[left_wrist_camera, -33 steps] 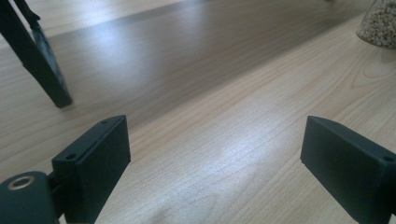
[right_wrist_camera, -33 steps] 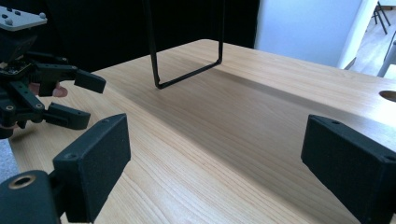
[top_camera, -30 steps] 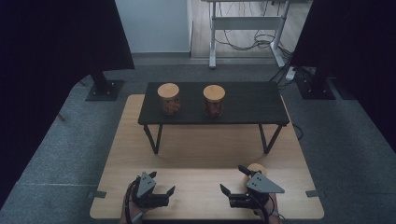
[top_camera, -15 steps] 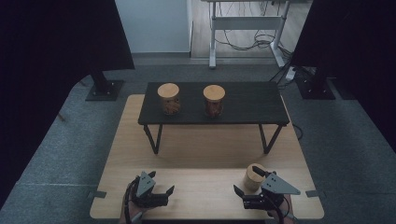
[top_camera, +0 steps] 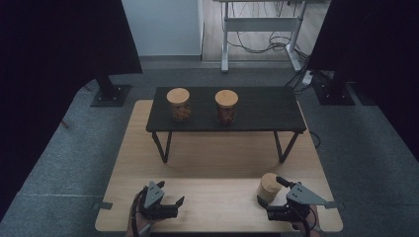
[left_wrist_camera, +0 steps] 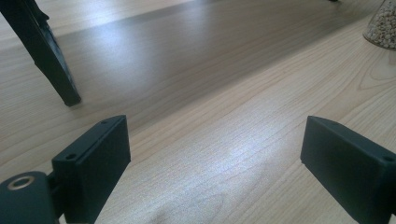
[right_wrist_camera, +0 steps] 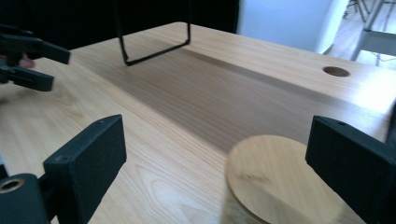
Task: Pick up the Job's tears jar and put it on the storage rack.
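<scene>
**Right gripper at the jar, jaws wide apart**

No brand, label or writing can be read on any item.

The right gripper (top_camera: 268, 191) lies low at the near right corner of the wooden table (top_camera: 222, 202), its body level and its jaws pointing leftward and away from the person. The jaws stand wide apart and have just been closing slightly. In the right gripper view the jar (right_wrist_camera: 280, 179) with its round wooden lid sits between the jaws, nearer the right-hand one, and neither pad presses on it. In the high view the jar (top_camera: 270, 187) stands upright on the table just in front of the gripper.

The left gripper (top_camera: 178, 203) rests at the near left of the table, level, pointing right. Its jaws are spread wide with bare wood between them.

Two more lidded jars (top_camera: 178, 103) stand side by side on the black bench (top_camera: 262, 111) set across the far part of the table, well apart from both grippers.
</scene>
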`<state>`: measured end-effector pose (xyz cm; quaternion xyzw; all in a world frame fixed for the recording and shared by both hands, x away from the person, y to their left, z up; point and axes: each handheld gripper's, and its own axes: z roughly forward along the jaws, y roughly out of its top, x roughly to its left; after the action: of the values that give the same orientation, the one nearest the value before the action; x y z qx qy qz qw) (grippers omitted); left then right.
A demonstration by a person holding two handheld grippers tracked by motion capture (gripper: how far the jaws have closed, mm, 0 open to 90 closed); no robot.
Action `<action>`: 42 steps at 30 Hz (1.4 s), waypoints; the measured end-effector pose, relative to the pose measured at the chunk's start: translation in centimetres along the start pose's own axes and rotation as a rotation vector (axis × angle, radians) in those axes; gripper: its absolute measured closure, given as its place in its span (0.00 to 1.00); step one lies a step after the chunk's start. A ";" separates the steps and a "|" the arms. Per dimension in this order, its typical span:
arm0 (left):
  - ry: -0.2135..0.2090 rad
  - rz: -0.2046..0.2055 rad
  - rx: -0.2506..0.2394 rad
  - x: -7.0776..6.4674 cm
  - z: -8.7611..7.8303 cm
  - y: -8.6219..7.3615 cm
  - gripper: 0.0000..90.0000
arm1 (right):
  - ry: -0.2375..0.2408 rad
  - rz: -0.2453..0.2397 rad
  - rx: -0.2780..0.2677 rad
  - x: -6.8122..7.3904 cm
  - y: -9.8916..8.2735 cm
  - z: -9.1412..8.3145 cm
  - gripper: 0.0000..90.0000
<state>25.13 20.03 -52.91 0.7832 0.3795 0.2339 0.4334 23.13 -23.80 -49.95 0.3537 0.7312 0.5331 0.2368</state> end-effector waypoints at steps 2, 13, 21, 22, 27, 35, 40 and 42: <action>0.000 0.002 0.001 0.0 0.0 0.0 0.09 | -0.005 0.000 -0.001 -0.3 -0.1 -0.1 0.05; 0.000 0.006 0.005 0.0 0.1 0.0 0.09 | -0.063 0.036 0.044 -2.2 -1.7 0.1 0.05; 0.004 0.006 0.007 0.0 0.1 -0.1 0.09 | -0.080 0.054 0.077 -2.9 -2.6 0.5 0.04; 0.004 0.007 0.007 0.0 0.1 -0.1 0.09 | -0.080 0.053 0.085 -2.9 -2.7 0.5 0.04; 0.004 0.008 0.009 0.0 0.2 -0.1 0.09 | -0.083 0.060 0.111 -3.1 -3.1 0.9 0.04; 0.005 0.010 0.009 -0.1 0.2 -0.1 0.09 | -0.084 0.044 0.135 -2.9 -3.4 1.3 0.04; 0.004 0.009 0.010 -0.1 0.2 -0.1 0.09 | -0.092 0.039 0.143 -3.0 -3.6 1.4 0.04; 0.003 0.009 0.011 -0.1 0.2 -0.1 0.09 | -0.094 0.039 0.143 -3.0 -3.6 1.5 0.04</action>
<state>25.19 19.86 -53.12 0.7868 0.3779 0.2352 0.4275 25.17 -25.86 -53.93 0.4086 0.7485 0.4666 0.2345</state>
